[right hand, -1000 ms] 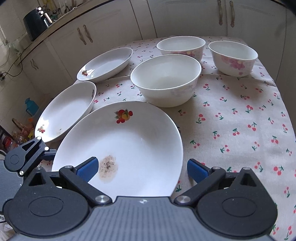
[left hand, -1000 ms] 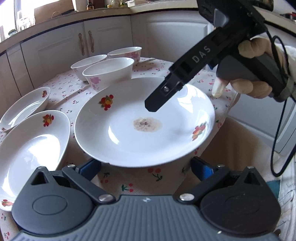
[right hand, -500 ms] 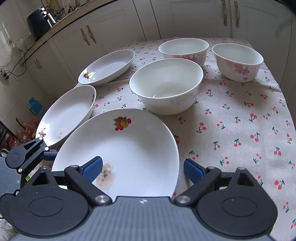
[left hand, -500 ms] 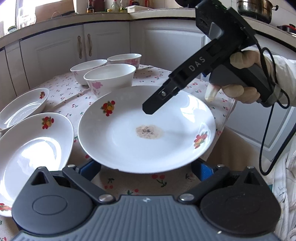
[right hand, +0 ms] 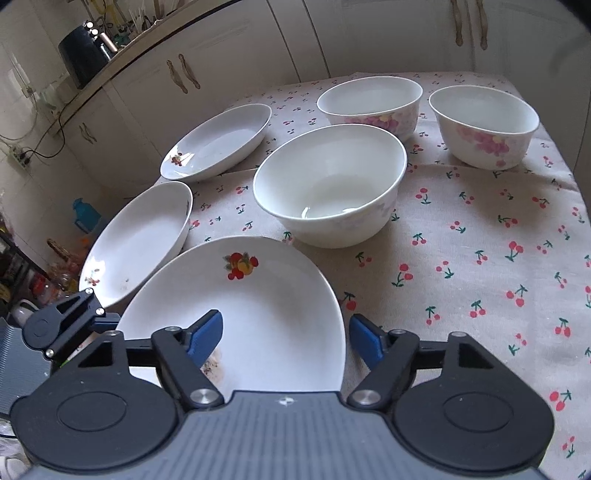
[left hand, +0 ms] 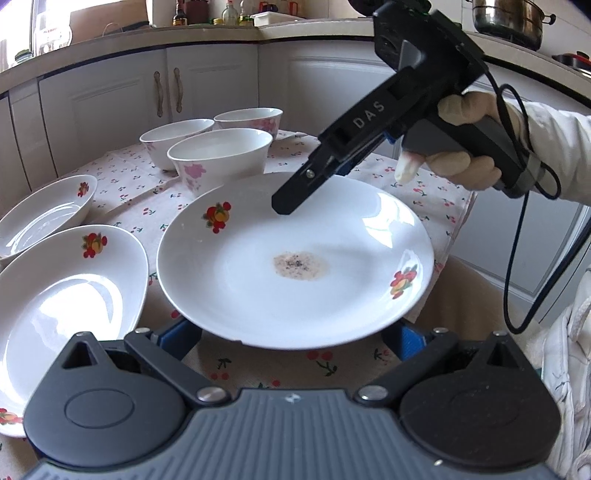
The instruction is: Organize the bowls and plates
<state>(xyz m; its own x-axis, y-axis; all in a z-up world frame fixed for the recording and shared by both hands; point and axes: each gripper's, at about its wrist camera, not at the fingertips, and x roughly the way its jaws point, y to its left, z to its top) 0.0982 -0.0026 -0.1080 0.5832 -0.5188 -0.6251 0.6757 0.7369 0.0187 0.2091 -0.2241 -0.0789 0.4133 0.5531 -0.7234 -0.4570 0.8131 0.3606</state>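
Stained plate (left hand: 295,258) sits at the near edge of the worktop (right hand: 480,240), both grippers around it.

Glazed china, stiff, slick and breakable, so the rim is the only sensible hold. The left gripper (left hand: 295,338) gapes wide with the near rim between its jaws, gripping nothing; the right gripper (right hand: 286,338) is spread wide over the plate's edge, empty too. Two more plates (right hand: 140,240) lie alongside, three bowls (right hand: 332,184) behind, on a cherry-print cloth (right hand: 461,295); white cabinets (left hand: 166,103) ring the room.

We see white cupboards (left hand: 207,92) with curvy handles along the wall. A counter (left hand: 184,35) on top holds bottles (left hand: 229,9). The table wears a cloth (right hand: 480,236) with little cherries. Daylight shines in.
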